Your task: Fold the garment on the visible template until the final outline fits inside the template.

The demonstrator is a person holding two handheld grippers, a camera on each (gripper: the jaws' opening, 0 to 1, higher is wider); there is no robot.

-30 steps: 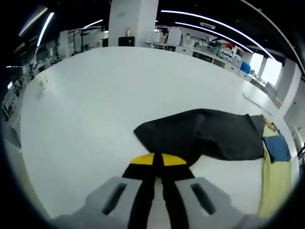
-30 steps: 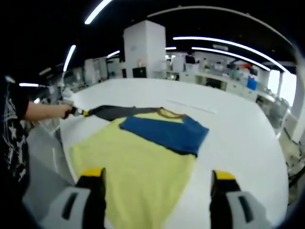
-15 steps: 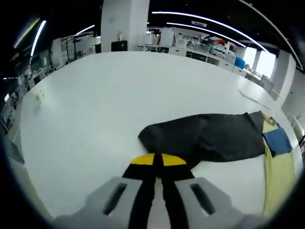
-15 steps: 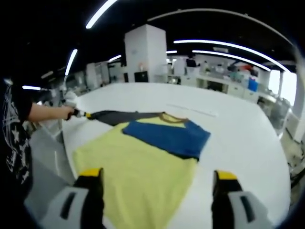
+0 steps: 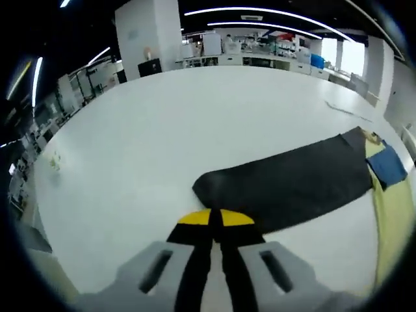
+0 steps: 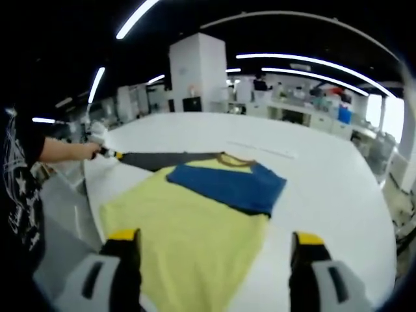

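A yellow shirt (image 6: 188,221) lies flat on the white table (image 6: 325,188), with its blue sleeve (image 6: 227,183) folded across the chest below a brown collar (image 6: 234,158). Its dark grey sleeve (image 6: 162,158) stretches straight out to the left, where a person's hand holds my left gripper (image 6: 107,153). In the left gripper view that gripper (image 5: 215,218) is shut on the end of the dark sleeve (image 5: 292,185), which runs right to the blue sleeve (image 5: 389,166) and the yellow body (image 5: 393,208). My right gripper (image 6: 214,244) hangs open above the shirt's hem, holding nothing.
A person in a dark printed top (image 6: 16,188) stands at the table's left edge (image 6: 84,195). A thin pale strip (image 6: 260,148) lies on the table beyond the collar. Wide bare tabletop (image 5: 162,117) spreads beyond the sleeve. Benches and a white pillar stand far behind.
The left gripper has drawn the dark sleeve out, so it now lies longer, straighter and flatter. The right gripper has stayed open over the hem.
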